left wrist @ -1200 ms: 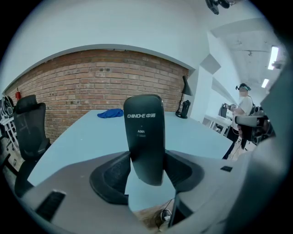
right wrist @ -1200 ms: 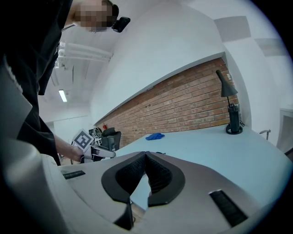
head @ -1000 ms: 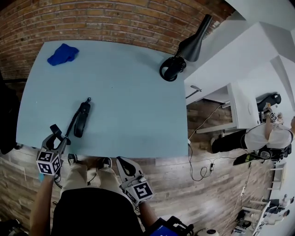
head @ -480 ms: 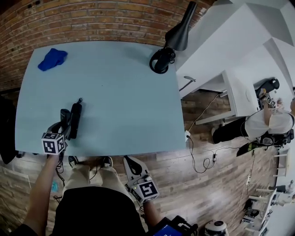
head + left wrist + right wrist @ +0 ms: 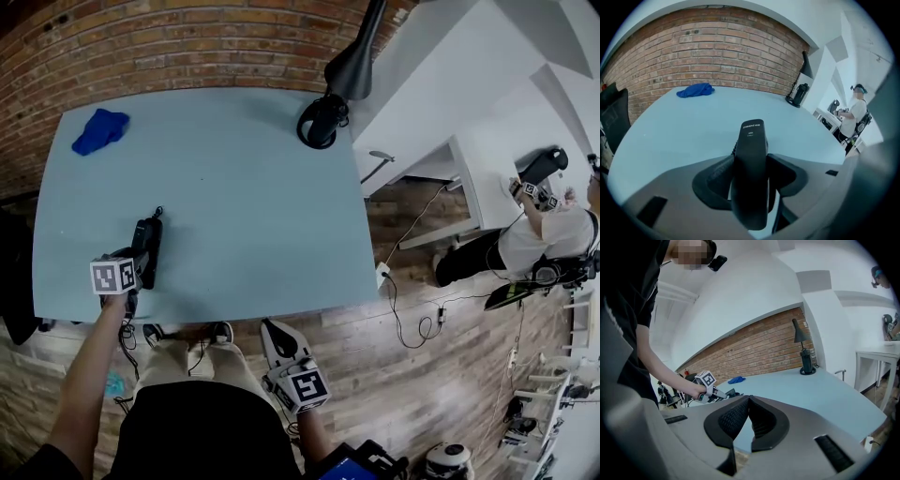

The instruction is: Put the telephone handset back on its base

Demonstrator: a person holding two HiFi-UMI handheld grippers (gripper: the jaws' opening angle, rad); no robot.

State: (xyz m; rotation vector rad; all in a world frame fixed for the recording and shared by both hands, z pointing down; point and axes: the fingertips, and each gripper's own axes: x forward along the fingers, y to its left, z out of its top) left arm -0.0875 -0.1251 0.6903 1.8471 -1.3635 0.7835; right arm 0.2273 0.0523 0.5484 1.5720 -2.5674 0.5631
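The black telephone handset point(image 5: 148, 242) lies flat on the pale blue table point(image 5: 253, 206), near the front left edge. My left gripper point(image 5: 138, 263) reaches over that edge. Its jaws stand wide on either side of the handset's point(image 5: 751, 173) near end, and I see no squeeze on it. My right gripper point(image 5: 273, 331) hangs below the table's front edge, above my lap. In the right gripper view its pads point(image 5: 740, 416) meet at the tips with nothing between them. No telephone base shows in any view.
A blue cloth point(image 5: 99, 130) lies at the table's far left corner. A black desk lamp point(image 5: 323, 120) stands at the far right corner. A brick wall point(image 5: 187, 47) runs behind the table. To the right are a white desk point(image 5: 487, 141), floor cables point(image 5: 412, 319) and another person point(image 5: 553, 253).
My left gripper has moved from the table's front edge forward onto the handset, so its jaws now straddle the near end. The right gripper has hardly moved.
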